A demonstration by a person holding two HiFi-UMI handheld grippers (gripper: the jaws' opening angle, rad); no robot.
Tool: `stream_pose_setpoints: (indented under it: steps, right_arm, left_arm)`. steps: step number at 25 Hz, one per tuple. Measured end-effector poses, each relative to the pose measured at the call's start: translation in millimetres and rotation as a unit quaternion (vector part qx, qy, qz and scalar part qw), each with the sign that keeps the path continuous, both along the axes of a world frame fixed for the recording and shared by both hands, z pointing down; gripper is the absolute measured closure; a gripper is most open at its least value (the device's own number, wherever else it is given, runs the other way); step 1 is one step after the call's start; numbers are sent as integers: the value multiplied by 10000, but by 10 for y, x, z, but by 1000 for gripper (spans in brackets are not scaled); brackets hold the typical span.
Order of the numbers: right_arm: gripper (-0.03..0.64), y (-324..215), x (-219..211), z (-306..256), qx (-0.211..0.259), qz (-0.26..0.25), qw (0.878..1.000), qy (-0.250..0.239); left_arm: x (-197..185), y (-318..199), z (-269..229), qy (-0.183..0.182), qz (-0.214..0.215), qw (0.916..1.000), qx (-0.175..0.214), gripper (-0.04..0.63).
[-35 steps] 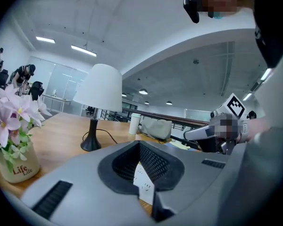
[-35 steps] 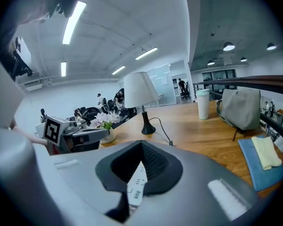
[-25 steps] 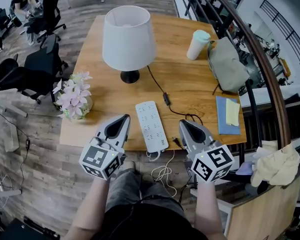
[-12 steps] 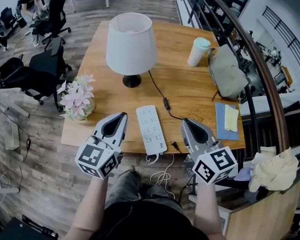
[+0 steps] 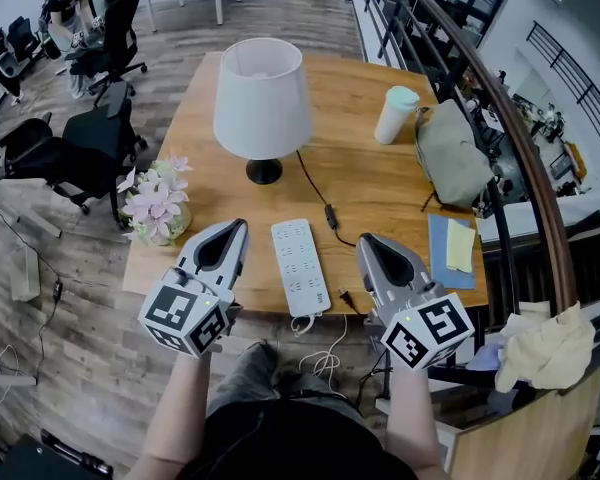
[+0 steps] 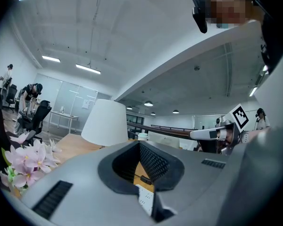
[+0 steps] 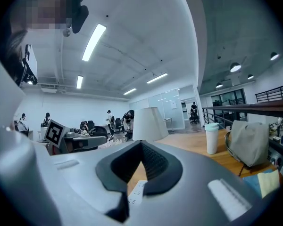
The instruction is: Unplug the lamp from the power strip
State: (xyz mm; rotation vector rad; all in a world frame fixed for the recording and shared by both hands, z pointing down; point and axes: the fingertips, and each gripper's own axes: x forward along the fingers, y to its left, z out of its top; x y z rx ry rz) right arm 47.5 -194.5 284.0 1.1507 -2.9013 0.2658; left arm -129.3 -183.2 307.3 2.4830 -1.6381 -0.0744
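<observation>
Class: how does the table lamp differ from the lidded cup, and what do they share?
The lamp is far bigger than the cup. The lamp's white shade flares downward over a black base; the cup is a white tumbler with a pale green lid. A black cord trails from the lamp; the cup has none. Both stand upright on the wooden table.

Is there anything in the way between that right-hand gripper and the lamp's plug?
Nothing visible does. The black plug lies on the table edge, right of the power strip, close beside the right gripper, whose jaws are shut and empty.
</observation>
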Motion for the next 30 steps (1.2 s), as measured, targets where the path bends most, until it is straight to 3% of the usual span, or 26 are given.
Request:
stream_pose_setpoints:
  steps: [30]
  right_arm:
    - [609,-104,69,-337,480,191,9986,-124]
  left_arm:
    - [19,-240,-459,122,81,9993,342,598]
